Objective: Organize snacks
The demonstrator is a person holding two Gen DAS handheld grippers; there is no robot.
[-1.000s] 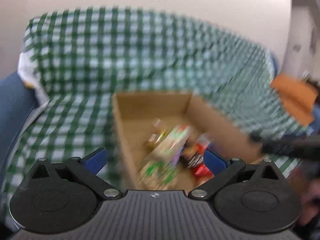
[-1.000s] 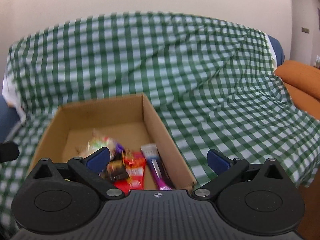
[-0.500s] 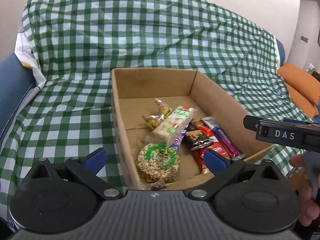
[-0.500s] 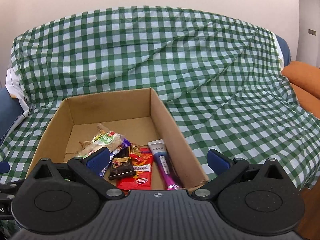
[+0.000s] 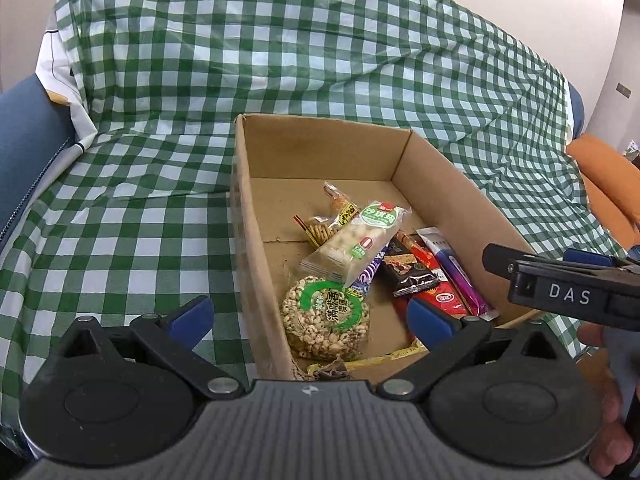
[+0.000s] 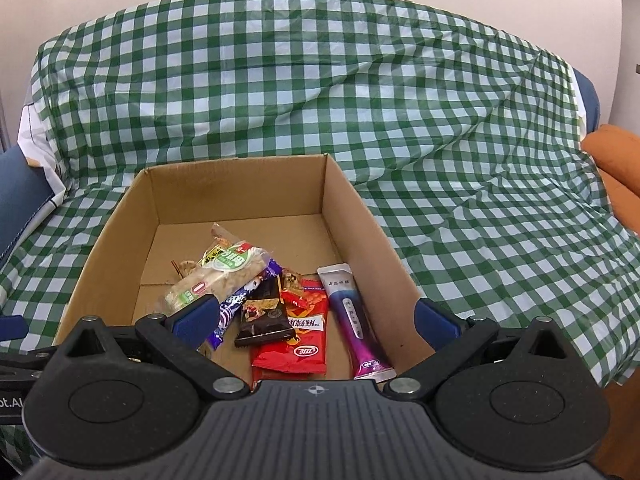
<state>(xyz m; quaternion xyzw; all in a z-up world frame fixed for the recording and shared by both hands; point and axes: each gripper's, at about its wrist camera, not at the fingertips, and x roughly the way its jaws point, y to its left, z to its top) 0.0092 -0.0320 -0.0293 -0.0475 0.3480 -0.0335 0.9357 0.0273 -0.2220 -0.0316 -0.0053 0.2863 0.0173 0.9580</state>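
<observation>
An open cardboard box [image 5: 248, 240] [image 6: 360, 216] sits on a green checked cloth. Inside lie several snacks: a round puffed-grain cake [image 5: 325, 322], a pale bar with a green label [image 5: 356, 242] [image 6: 218, 278], a dark chocolate bar [image 5: 408, 274] [image 6: 264, 312], a red packet [image 6: 298, 344] and a purple tube [image 5: 456, 272] [image 6: 354, 316]. My left gripper [image 5: 308, 318] hovers open over the box's near left wall, holding nothing. My right gripper [image 6: 316, 318] is open above the box's near edge, also empty. In the left wrist view the right gripper's side [image 5: 560, 290] shows, held by a hand [image 5: 604, 400].
The checked cloth [image 5: 120, 208] [image 6: 480, 184] drapes over a sofa and up its back. A blue cushion [image 5: 24, 128] lies at the left, an orange one [image 5: 604, 184] [image 6: 616, 160] at the right. A pale wall is behind.
Both grippers have tilted down and steadied, so the box and snacks sit higher and sharper in view. The snacks have not shifted in the last half second. Both grippers stay open.
</observation>
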